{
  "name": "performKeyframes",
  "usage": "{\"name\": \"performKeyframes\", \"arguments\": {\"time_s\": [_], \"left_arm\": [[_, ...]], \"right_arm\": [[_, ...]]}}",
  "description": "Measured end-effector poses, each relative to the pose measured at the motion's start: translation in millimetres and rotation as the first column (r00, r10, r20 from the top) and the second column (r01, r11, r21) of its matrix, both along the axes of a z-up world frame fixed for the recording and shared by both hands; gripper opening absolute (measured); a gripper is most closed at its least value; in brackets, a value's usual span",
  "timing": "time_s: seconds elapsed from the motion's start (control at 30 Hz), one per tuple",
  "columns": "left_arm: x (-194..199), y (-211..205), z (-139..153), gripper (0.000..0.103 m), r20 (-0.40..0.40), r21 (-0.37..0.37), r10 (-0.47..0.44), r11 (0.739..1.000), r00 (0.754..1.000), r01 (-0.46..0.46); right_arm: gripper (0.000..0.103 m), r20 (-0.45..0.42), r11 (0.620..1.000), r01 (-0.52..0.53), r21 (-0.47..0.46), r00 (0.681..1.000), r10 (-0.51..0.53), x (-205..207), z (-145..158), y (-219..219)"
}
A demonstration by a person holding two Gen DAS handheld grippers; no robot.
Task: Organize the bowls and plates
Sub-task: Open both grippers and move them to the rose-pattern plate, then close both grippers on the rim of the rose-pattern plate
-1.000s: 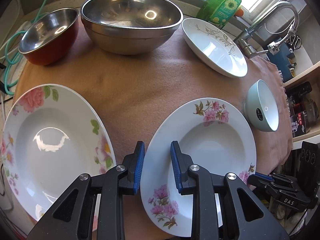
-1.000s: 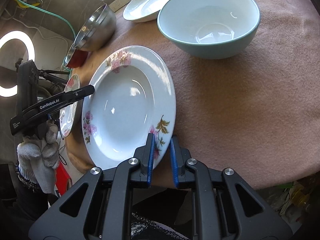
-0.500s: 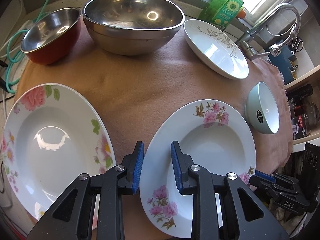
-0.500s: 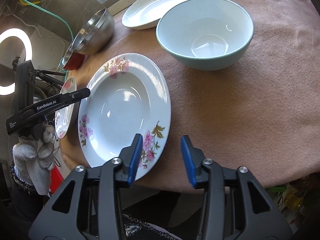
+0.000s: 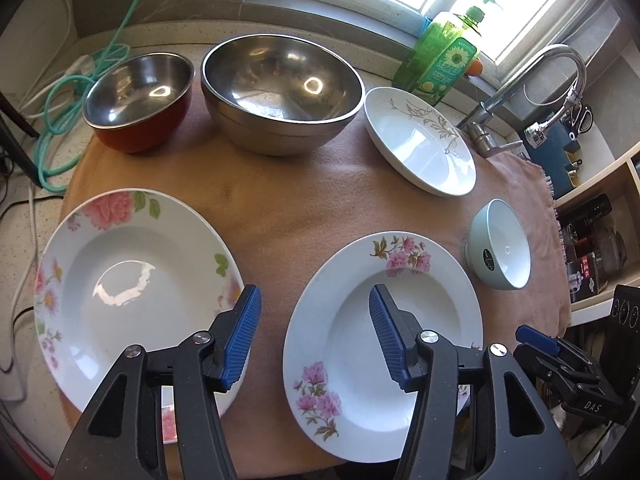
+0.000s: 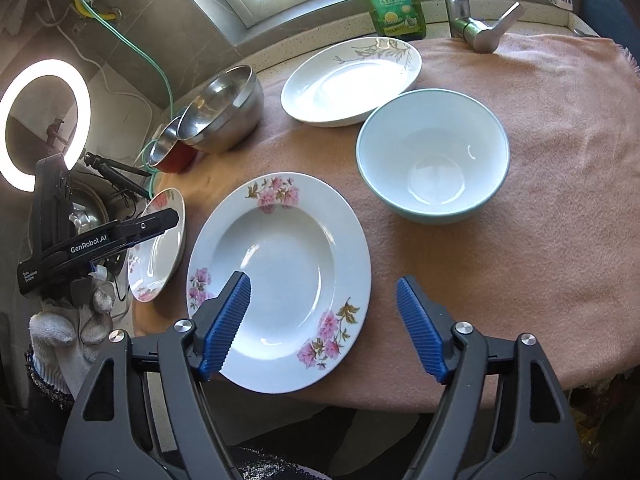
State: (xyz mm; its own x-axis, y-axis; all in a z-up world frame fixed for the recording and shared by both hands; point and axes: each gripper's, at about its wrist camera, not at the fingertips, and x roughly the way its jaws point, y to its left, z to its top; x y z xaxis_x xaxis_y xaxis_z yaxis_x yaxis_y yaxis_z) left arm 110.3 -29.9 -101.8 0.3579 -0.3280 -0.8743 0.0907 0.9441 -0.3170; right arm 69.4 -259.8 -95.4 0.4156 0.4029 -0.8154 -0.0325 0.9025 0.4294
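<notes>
Two plates (image 5: 132, 280) (image 5: 380, 320) side by side in front; metal bowls (image 5: 280, 88) behind; small bowl (image 5: 500, 246) right.

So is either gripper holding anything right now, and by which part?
Nothing is held. The left gripper and right gripper have both just been opening; their fingers stand apart above the pink-flowered plate, which lies on the cloth.
</notes>
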Motion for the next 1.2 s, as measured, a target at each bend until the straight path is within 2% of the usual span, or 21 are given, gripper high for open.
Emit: {"name": "performKeyframes", "arguments": {"time_s": [0.03,0.1,0.37,0.67,0.93,1.2], "left_arm": [[-3.3,4.5,1.3,0.058,0.001,-0.006,0.011,1.0,1.0,-0.011],[-9.7,10.4,5.1,0.058,0.009,0.0,0.037,0.999,0.999,-0.037],[-34.6,62.3,11.0,0.062,0.02,-0.014,0.184,0.983,0.983,-0.184],[-59.6,117.0,9.0,0.062,0.025,0.011,0.326,0.945,0.945,-0.327],[-73.7,149.9,-1.0,0.062,0.014,0.033,0.4,0.916,0.917,-0.4],[-78.8,169.5,-10.9,0.062,0.007,0.034,0.435,0.9,0.9,-0.435]], "right_arm": [[0.088,0.007,1.0,-0.004,0.0,1.0,0.004,2.7,2.7,5.5],[0.092,0.023,1.0,-0.016,0.005,1.0,0.016,7.1,6.4,10.7],[0.093,0.038,0.995,-0.099,-0.004,0.994,0.099,27.5,11.0,44.9],[0.093,0.054,0.977,-0.21,-0.027,0.976,0.211,47.3,15.3,95.1],[0.093,0.061,0.956,-0.287,-0.056,0.955,0.29,63.7,12.2,134.2],[0.093,0.057,0.932,-0.354,-0.082,0.932,0.359,78.0,6.3,167.0]]}}
